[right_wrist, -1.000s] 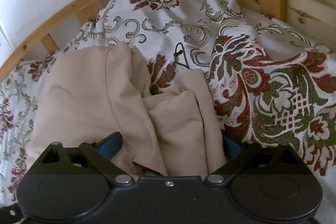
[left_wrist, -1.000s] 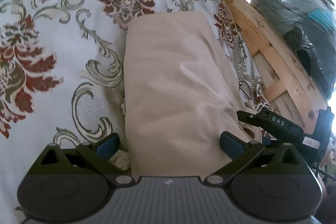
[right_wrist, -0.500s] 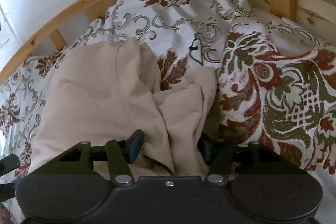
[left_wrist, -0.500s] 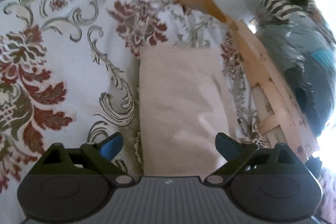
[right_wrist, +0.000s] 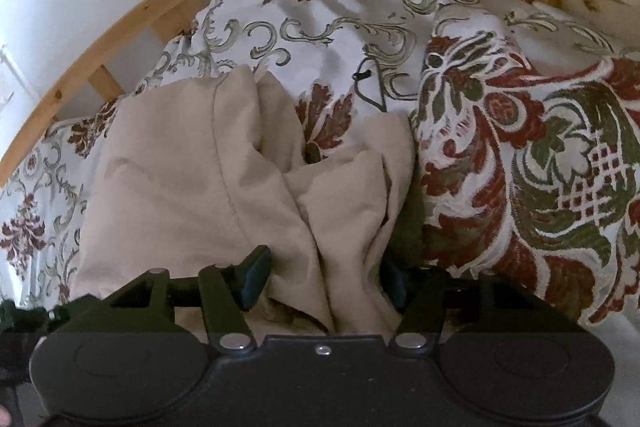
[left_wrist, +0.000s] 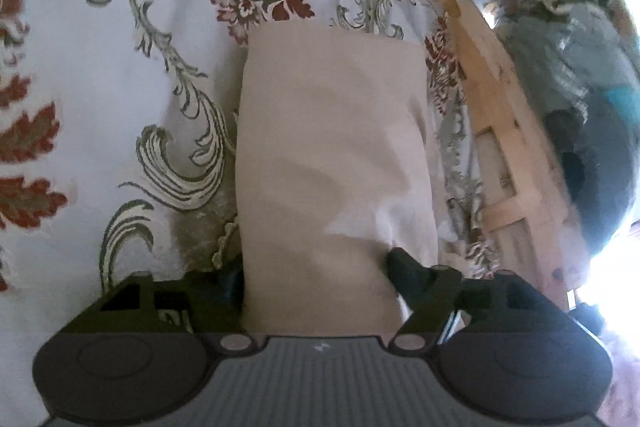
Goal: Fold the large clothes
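A beige garment (left_wrist: 332,155) lies folded into a long band on the floral bedspread (left_wrist: 100,99). In the left wrist view my left gripper (left_wrist: 316,273) straddles the band's near end. Its jaws are closing: the left finger sits against the band's left edge and the right finger (left_wrist: 404,267) dents the cloth. In the right wrist view the garment's other end (right_wrist: 208,179) is bunched into folds. My right gripper (right_wrist: 324,277) has narrowed on a wad of those folds, both blue pads (right_wrist: 254,277) pressing into it.
A wooden bed rail (left_wrist: 504,131) runs along the right of the bedspread, with a pile of dark and striped clothes (left_wrist: 580,39) beyond it. In the right wrist view the slatted headboard (right_wrist: 120,27) curves behind a raised hump of bedspread (right_wrist: 540,163).
Both grippers stood wide open a second ago. The right one then pinched in on the bunched folds and has held still. The left one slid along the band and its jaws have come in onto it.
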Tool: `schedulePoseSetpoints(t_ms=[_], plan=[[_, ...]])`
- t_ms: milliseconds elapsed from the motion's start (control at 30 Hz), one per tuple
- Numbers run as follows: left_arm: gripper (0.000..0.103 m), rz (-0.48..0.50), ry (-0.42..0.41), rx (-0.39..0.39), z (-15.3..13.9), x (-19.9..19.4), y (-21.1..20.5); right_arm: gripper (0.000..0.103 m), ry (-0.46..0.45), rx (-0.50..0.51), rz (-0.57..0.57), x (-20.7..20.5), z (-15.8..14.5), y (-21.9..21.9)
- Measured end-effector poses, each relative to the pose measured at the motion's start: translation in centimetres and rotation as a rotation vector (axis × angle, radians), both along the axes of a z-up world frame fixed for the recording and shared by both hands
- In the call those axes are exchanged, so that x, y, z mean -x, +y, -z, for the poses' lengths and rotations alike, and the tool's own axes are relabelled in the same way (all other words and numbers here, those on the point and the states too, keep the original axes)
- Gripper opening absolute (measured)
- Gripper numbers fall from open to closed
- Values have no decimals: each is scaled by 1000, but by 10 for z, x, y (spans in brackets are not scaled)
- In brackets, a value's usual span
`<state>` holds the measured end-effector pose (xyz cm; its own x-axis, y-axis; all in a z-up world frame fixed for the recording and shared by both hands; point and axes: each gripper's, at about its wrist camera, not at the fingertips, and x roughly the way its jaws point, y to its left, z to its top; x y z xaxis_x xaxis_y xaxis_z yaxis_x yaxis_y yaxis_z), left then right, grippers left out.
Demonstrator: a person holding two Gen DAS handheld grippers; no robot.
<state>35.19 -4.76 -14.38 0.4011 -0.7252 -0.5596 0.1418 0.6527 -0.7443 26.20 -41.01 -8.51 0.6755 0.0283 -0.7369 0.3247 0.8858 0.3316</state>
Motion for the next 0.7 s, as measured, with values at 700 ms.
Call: schedulePoseSetpoints(t_ms=[700], plan=[[47,-23,-255,-446,-112,2,80,14,-369,119,-380,-23,-43,136]])
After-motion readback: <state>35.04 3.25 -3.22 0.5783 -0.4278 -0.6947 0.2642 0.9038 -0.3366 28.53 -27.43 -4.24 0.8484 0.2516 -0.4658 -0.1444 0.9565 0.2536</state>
